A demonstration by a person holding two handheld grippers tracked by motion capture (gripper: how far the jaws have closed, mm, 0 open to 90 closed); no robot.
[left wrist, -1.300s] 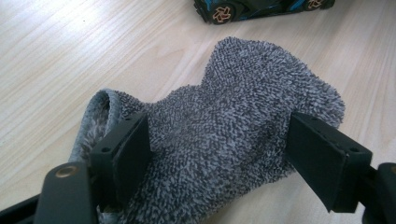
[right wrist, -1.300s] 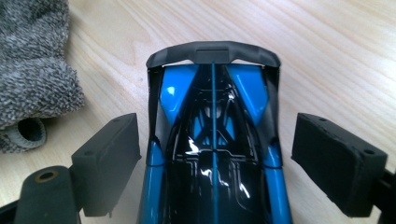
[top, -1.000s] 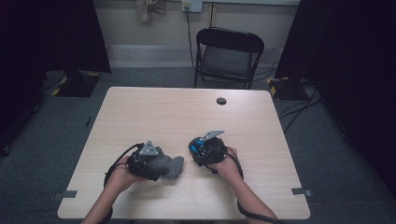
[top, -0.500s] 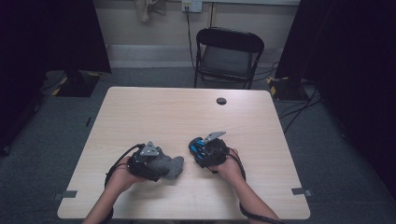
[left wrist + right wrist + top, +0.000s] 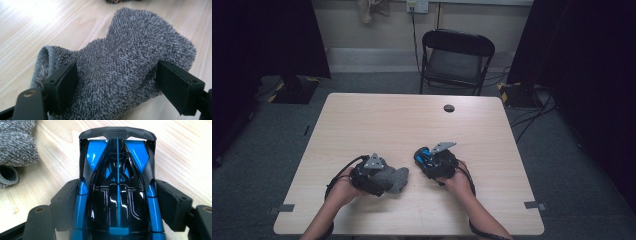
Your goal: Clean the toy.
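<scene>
Right gripper view: glossy blue-black toy car; fuzzy grey sock.

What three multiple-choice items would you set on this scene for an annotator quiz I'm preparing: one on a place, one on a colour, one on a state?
1. Where does the grey sock lie?
A. on the floor
B. on the table, left of the toy car in the high view
C. hung on the wall

2. What colours is the toy car?
A. red and white
B. blue and black
C. plain yellow

3. How is the chair behind the table?
A. folded flat
B. tipped over
C. standing unfolded, seat bare

Key:
1. B, the sock rests on the wood beside the car.
2. B, glossy blue panels show on a black body.
3. C, it stands on its legs with nothing on the seat.
</scene>
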